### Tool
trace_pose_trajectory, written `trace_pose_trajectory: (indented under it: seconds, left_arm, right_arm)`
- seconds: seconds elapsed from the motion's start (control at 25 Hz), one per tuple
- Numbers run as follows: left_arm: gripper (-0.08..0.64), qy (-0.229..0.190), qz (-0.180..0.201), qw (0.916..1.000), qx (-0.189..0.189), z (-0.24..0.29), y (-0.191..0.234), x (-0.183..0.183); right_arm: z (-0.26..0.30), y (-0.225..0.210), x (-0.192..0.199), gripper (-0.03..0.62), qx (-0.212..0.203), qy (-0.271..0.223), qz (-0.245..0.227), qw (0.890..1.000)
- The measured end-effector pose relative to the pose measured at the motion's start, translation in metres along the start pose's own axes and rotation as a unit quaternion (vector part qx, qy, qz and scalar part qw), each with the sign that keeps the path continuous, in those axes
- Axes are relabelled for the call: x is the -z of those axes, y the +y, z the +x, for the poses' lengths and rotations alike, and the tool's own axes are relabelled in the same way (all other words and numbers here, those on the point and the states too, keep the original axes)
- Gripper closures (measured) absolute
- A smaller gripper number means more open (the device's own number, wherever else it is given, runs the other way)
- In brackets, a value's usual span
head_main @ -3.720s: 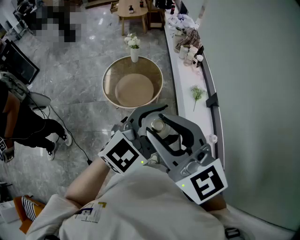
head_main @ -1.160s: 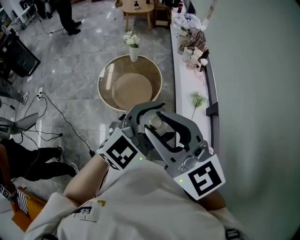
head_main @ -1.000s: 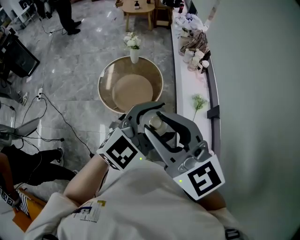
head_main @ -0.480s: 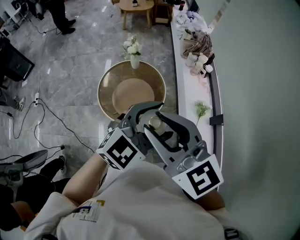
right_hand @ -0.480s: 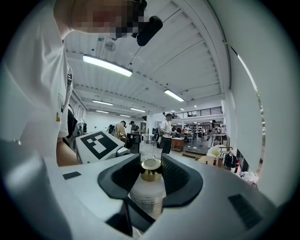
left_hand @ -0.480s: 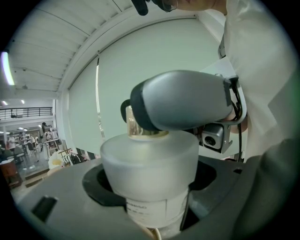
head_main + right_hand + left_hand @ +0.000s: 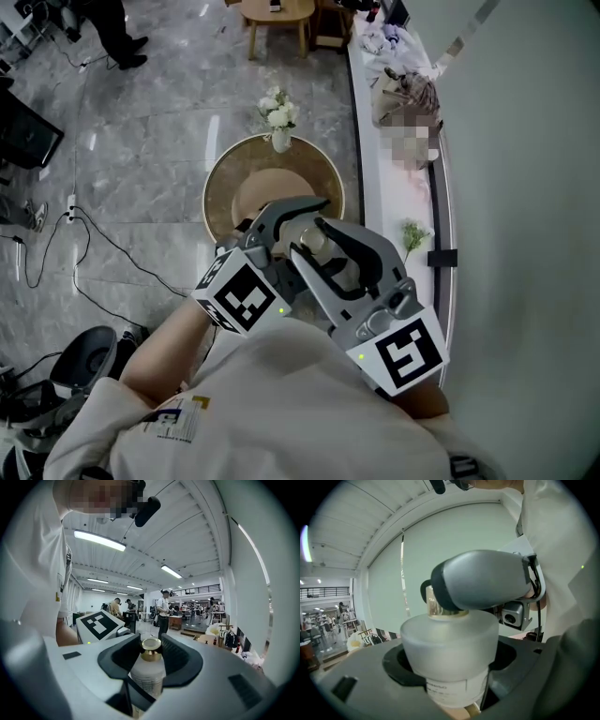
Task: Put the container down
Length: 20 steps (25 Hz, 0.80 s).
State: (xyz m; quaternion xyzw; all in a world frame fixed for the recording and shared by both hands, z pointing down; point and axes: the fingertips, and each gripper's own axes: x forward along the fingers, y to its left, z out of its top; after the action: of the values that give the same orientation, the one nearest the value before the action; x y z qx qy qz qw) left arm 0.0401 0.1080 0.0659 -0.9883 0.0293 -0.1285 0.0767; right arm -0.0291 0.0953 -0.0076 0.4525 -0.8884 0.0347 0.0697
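— Frosted glass is what is being carried: the container (image 7: 314, 244) is held in the air and, from above, is seen over the near rim of the round table (image 7: 214, 178). How is it gripped?

— It is clamped twice. The left gripper (image 7: 450, 667) is closed round the frosted body, and the right gripper (image 7: 151, 648) is closed on the gold cap (image 7: 151, 644). Neither pair of jaws stands free.

— Where should it be set?

— That cannot be settled from the task alone. The table top looks the nearest bare surface, with the white ledge (image 7: 398, 187) just to its right. The flower vase (image 7: 280, 139) at the far rim should be kept well clear.

— And how is it best lowered?

— It should be kept upright and brought down until the base rests flat. The cap grip is probably best released first and the body grip last. Both pairs of jaws should be opened fully before anything is drawn back, so that the glass is neither dragged nor tipped.
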Motion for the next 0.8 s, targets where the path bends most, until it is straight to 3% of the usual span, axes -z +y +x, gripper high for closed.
trace_pose_trajectory:
  seconds: [0.16,0.44,0.8]
  left_arm:
    - [0.212,-0.003,-0.004,1.0000,0.001,-0.008,0.046,0.005]
    - [0.212,-0.008,0.010,0.9999,-0.008,-0.001,0.048,0.022]
    - [0.212,-0.010,0.014,0.9996,-0.023,0.000,0.056,0.019]
  right_arm:
    - [0.043,-0.017,-0.010,0.456,0.002,0.007,-0.005,1.000]
    - [0.046,-0.020,0.008,0.456,0.001,0.005,-0.019,1.000]
    - [0.049,-0.023,0.003,0.456,-0.015,0.000,-0.027,1.000]
